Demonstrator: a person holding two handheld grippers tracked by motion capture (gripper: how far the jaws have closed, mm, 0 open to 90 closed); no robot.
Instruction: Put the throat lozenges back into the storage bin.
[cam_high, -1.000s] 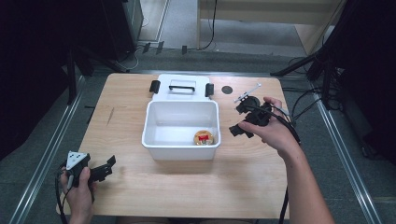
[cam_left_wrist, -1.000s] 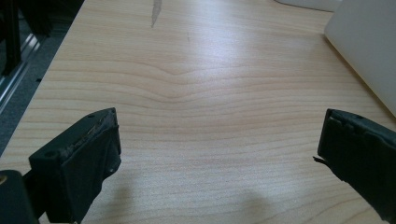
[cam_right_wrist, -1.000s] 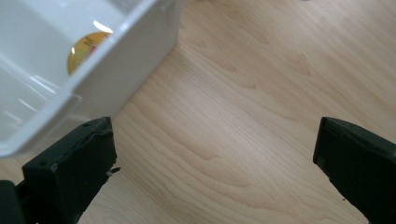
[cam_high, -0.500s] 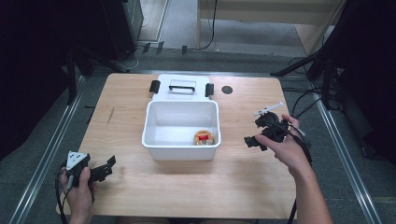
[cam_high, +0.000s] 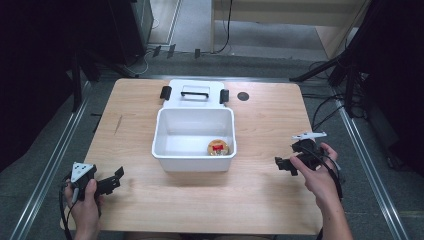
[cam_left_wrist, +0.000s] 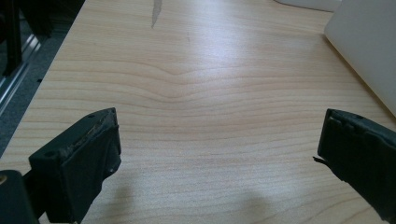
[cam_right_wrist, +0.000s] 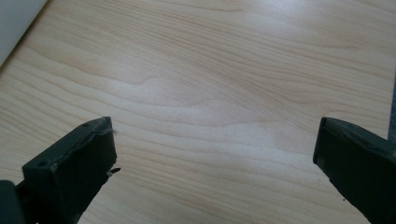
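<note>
The wooden tabletop (cam_high: 260, 200) carried a white bin (cam_high: 195, 137) at its middle, its lid (cam_high: 195, 93) lying flat just behind it. A small round gold tin (cam_high: 218, 148) sat in the bin's near right corner. The right claw (cam_high: 283, 165), jaws apart and empty, lay nearer it, the tin off to its left past the bin wall; the left claw (cam_high: 116, 178), also spread, rested well apart.

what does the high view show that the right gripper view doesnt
The high view alone takes in the white bin with a small round item on its floor, the lid lying behind it, the left gripper near the front left corner, and both hands. The right gripper view alone gives a close look between the right gripper's own jaws, set wide apart over bare wood. Both share the wooden table, that gripper, and the bin's white wall.
</note>
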